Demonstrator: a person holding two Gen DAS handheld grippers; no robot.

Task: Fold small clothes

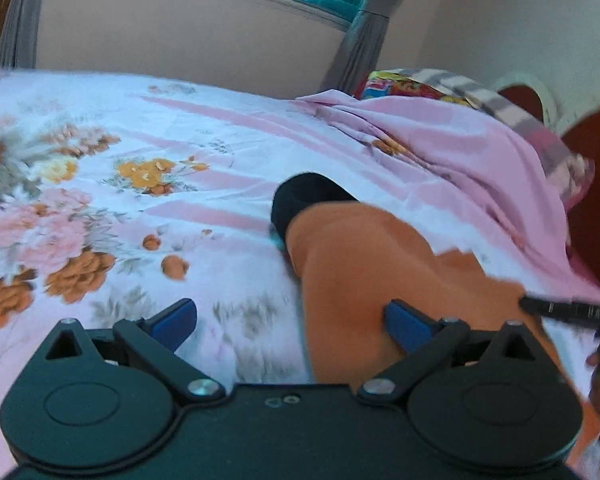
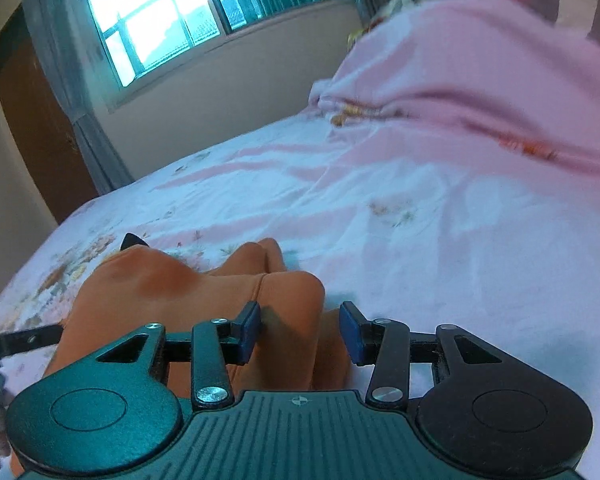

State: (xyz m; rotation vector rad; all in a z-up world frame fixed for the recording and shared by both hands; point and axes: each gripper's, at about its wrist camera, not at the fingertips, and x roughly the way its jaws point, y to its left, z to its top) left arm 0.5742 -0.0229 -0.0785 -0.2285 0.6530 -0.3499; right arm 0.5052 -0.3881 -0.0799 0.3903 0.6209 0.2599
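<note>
An orange garment (image 1: 380, 260) with a black band (image 1: 312, 196) at its far end lies on the floral bedsheet (image 1: 140, 128). My left gripper (image 1: 292, 322) hovers over its near left edge, wide open and holding nothing; its right pad (image 1: 404, 324) overlaps the cloth. In the right wrist view the orange garment (image 2: 140, 288) bunches into a mound between the blue pads. My right gripper (image 2: 300, 334) is shut on that bunch. The black band (image 2: 134, 240) shows only as a small tip beyond the cloth.
A rumpled pink sheet (image 1: 460, 168) is heaped at the right, by a red-brown headboard (image 1: 596, 200) and patterned bedding (image 1: 412, 84). That pink sheet (image 2: 460, 80) fills the right wrist view's upper right. A window (image 2: 152, 20) and a brown door (image 2: 32, 120) lie beyond the bed.
</note>
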